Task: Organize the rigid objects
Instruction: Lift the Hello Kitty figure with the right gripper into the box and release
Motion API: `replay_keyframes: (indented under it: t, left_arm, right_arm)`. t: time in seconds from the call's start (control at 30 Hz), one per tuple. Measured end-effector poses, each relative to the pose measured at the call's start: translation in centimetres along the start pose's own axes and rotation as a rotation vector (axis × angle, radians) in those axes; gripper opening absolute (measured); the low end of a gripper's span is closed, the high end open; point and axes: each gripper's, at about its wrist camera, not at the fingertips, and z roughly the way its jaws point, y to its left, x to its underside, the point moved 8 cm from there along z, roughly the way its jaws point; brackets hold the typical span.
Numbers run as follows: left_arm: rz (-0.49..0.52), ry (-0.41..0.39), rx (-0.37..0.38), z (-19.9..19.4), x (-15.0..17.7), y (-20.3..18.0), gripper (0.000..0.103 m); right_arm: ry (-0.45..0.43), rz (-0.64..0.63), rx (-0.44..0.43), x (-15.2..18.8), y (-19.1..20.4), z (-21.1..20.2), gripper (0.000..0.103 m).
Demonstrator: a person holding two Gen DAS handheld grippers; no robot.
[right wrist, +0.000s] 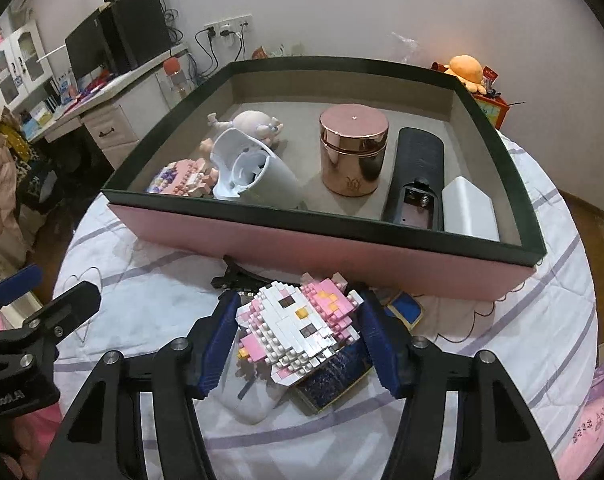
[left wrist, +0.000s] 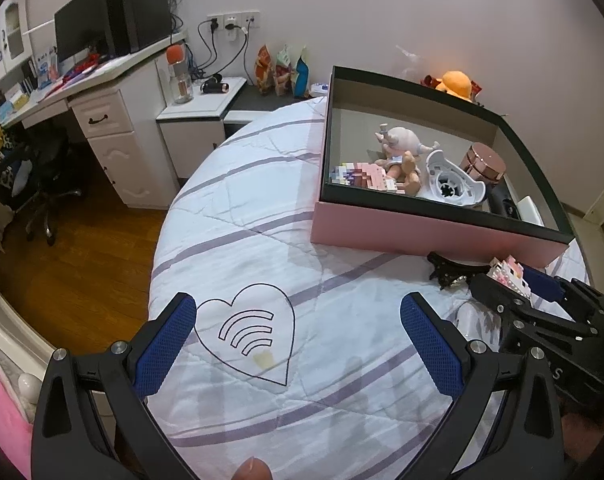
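Note:
A pink box with a dark rim [right wrist: 326, 240] [left wrist: 434, 236] stands on the bed. It holds a rose-gold jar [right wrist: 354, 148], a black remote [right wrist: 416, 168], a white block [right wrist: 468, 208], a white fan part [right wrist: 246, 172], a small block model [right wrist: 182, 178] and a doll [right wrist: 254, 122]. My right gripper [right wrist: 298, 340] is shut on a pink and white block cat figure [right wrist: 298, 328], just in front of the box. My left gripper [left wrist: 298, 340] is open and empty above the quilt, left of the right gripper [left wrist: 502, 280].
Under the cat figure lie a black hair clip [right wrist: 238, 276], a dark blue card or booklet [right wrist: 334, 376] and a white object [right wrist: 250, 400]. The bed's left edge drops to a wooden floor [left wrist: 82, 248]. A desk [left wrist: 114, 120] stands beyond.

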Motion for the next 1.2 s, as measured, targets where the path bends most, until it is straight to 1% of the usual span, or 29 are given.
replay_keyframes:
  t: [0.13, 0.3, 0.5, 0.67, 0.73, 0.9, 1.1, 1.2]
  left_arm:
    - [0.009, -0.011, 0.002, -0.5, -0.2, -0.5, 0.103]
    - [0.024, -0.028, 0.014, -1.0, -0.8, -1.6, 0.103]
    - [0.050, -0.072, 0.028, -1.7, -3.2, -3.5, 0.103]
    - [0.062, -0.109, 0.029, -1.7, -5.6, -4.4, 0.103]
    - [0.068, -0.122, 0.024, -1.4, -6.8, -4.7, 0.103]
    - [0.078, -0.143, 0.009, -0.1, -9.1, -5.2, 0.103]
    - [0.072, -0.130, 0.007, 2.4, -10.4, -5.4, 0.103]
    - [0.067, -0.119, 0.006, 3.5, -10.8, -5.4, 0.103]
  right_arm:
    - [-0.015, 0.016, -0.016, 0.1, -0.4, -1.3, 0.061]
    - [-0.059, 0.041, -0.018, -0.5, -1.7, -3.7, 0.061]
    - [-0.116, 0.071, -0.008, -2.1, -3.5, -6.0, 0.061]
    - [-0.143, 0.080, 0.010, -4.2, -4.8, -6.7, 0.061]
    - [-0.149, 0.076, 0.015, -5.4, -5.3, -6.5, 0.061]
    - [-0.140, 0.063, 0.016, -7.0, -5.4, -5.1, 0.061]
    - [-0.094, 0.058, 0.013, -8.3, -5.8, -1.9, 0.061]
    - [-0.073, 0.058, 0.011, -8.4, -5.9, -0.6, 0.062]
